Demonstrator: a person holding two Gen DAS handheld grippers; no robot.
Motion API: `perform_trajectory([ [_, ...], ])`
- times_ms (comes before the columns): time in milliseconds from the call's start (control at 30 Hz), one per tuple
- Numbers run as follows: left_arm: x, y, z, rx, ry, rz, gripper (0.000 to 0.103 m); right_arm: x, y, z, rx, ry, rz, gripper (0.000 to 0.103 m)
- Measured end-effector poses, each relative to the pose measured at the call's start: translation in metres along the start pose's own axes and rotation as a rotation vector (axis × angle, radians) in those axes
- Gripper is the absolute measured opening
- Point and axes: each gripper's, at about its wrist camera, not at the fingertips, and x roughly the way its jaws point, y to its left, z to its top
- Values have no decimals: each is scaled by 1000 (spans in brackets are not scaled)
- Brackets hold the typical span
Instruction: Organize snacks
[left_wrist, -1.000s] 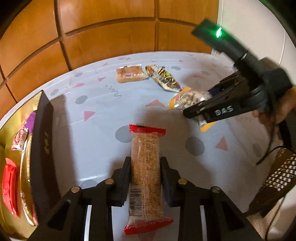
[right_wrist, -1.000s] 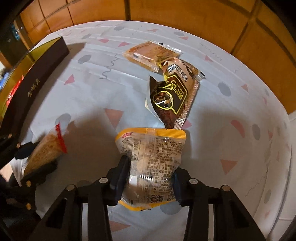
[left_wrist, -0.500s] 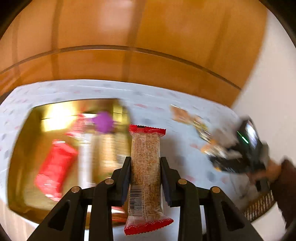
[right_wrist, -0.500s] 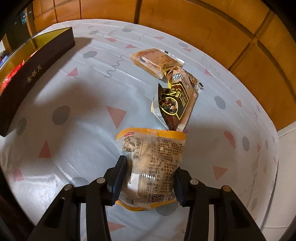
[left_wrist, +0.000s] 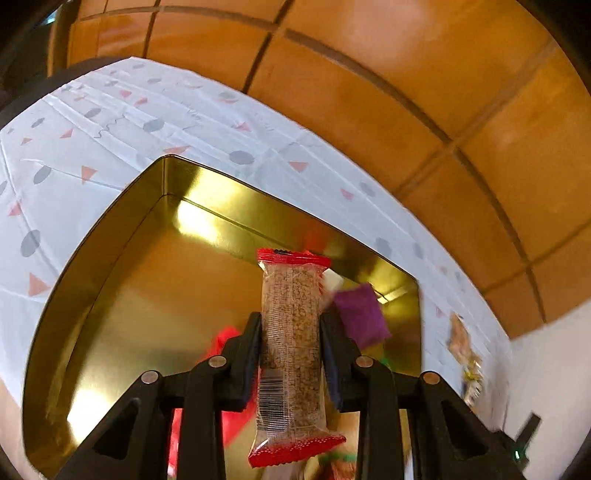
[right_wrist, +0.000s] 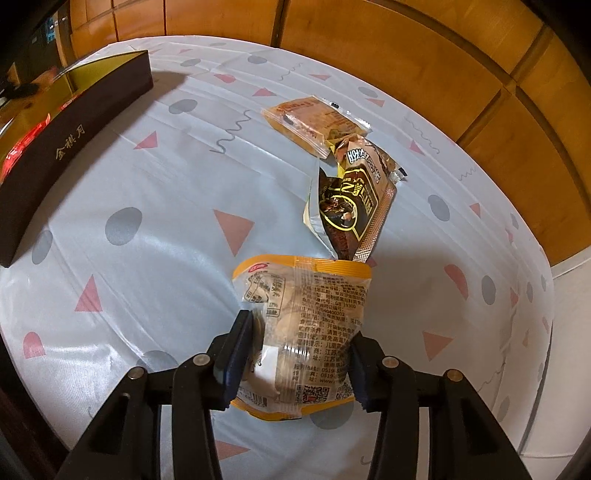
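My left gripper (left_wrist: 291, 325) is shut on a clear grain bar (left_wrist: 290, 291) with red ends, held upright above the gold tin (left_wrist: 110, 206). A purple packet (left_wrist: 360, 317) and a red packet (left_wrist: 225, 339) lie in the tin beneath it. In the right wrist view, my right gripper (right_wrist: 297, 339) has a clear, yellow-edged biscuit packet (right_wrist: 314, 291) between its pads. The jaws are opening, and both pads still touch the packet. It hangs just above the tablecloth (right_wrist: 147, 258).
A dark brown snack packet (right_wrist: 354, 195) and an orange one (right_wrist: 314, 122) lie beyond the right gripper. The tin's dark outer wall (right_wrist: 74, 136) runs along the left of that view. Wood panelling (left_wrist: 406, 74) backs the table.
My left gripper has swung with the bar from the open tablecloth to above the gold tin and rolled. My right gripper has shifted only slightly, and its jaws have widened a little around the packet.
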Motion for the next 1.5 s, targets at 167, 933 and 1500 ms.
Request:
perform_trajectory([
  [167,19,-3,7,56,-2,62,36,-1,2,0,-7,-1,-4,49],
  [933,-58,-42,-97,342,-151,199,36,-1,9,-2,-65,-24,-50,49],
  [1500,-68,-5,-120,307,-124,199,36,-1,6,-4,-25,-31,-48,50],
])
